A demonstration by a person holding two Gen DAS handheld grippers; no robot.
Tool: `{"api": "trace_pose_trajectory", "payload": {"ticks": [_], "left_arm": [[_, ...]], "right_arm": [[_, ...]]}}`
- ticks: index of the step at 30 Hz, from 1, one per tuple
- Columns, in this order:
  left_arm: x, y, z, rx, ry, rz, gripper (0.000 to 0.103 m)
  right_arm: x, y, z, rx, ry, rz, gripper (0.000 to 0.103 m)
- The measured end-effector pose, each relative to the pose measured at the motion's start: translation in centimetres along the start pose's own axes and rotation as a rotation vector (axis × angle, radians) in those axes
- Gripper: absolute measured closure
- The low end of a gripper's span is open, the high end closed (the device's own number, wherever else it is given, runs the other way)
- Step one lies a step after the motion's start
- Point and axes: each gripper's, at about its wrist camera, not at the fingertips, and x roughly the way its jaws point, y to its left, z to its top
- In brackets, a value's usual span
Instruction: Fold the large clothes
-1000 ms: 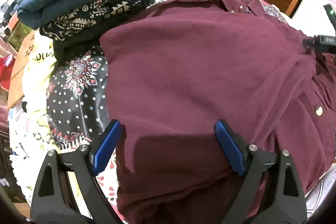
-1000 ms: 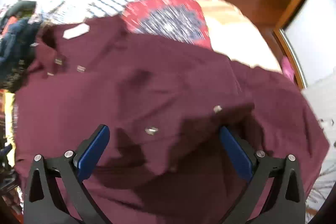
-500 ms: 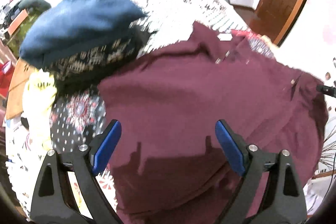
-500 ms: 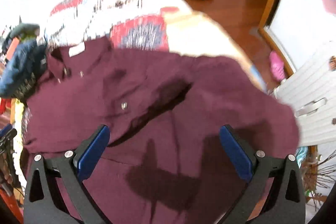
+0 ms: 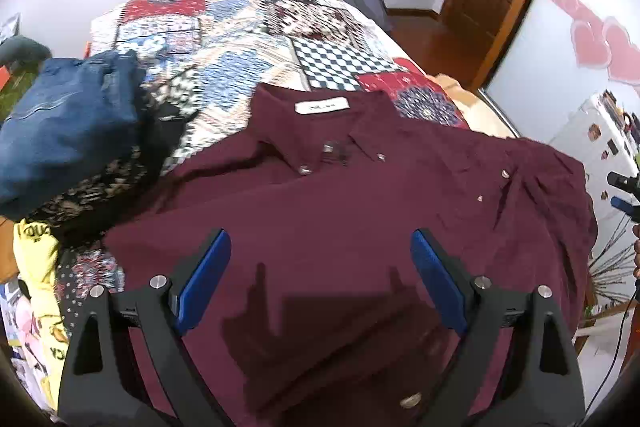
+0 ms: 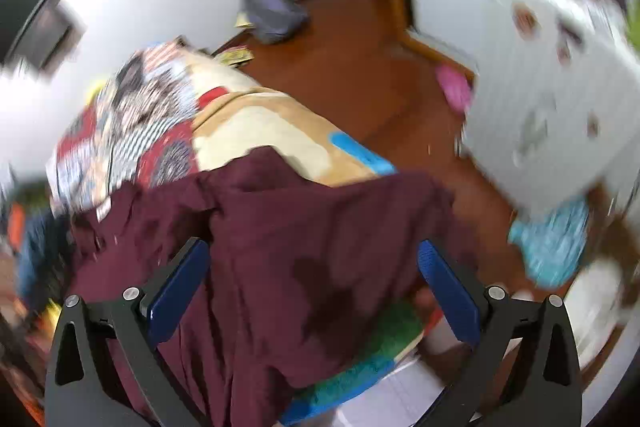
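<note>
One maroon button-up shirt [image 5: 360, 219] lies spread collar-up on the patchwork quilt [image 5: 248, 67], sleeve side draping off the bed's edge at 3 o'clock; no fold looks made, so all the folding seems left. At 9 o'clock sits one stack of folded clothes [image 5: 68, 147], seemingly done. Left gripper [image 5: 320, 279] and right gripper [image 6: 314, 291] both gape wide, empty

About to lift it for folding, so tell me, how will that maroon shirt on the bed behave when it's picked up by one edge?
The maroon shirt will probably go limp and sag: it already lies in soft creases. Its right side drapes over the bed edge, so it may slide off. It looks thin, likely light.
</note>
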Motion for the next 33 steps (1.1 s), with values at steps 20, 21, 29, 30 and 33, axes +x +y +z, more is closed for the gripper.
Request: {"api": "trace_pose_trajectory", "payload": {"ticks": [20,21,29,30,33], "left_arm": [[2.4,-1.6,-0.7,-0.027,0.059,-0.007,0.012],[2.3,-1.5,-0.7,-0.028,0.057,-0.004,0.012],[1.2,-1.0,-0.8,-0.033,0.022,-0.025,0.012],[0.8,-0.9,-0.9,-0.032,0.011,-0.027,0.012],[-0.1,-0.4,-1.0,-0.028,-0.012,-0.024,0.012]], "right_arm": [[3.9,-4.4,0.7,0.236,0.039,0.005,0.075],[3.4,-3.6,1.0,0.205,0.02,-0.005,0.083],[-1.0,3.8,4.3,0.047,-0.076,0.117,0.094],[-1.6,5.3,4.6,0.02,-0.093,0.14,0.094],[-4.1,10.1,5.0,-0.078,-0.152,0.256,0.095]]}}
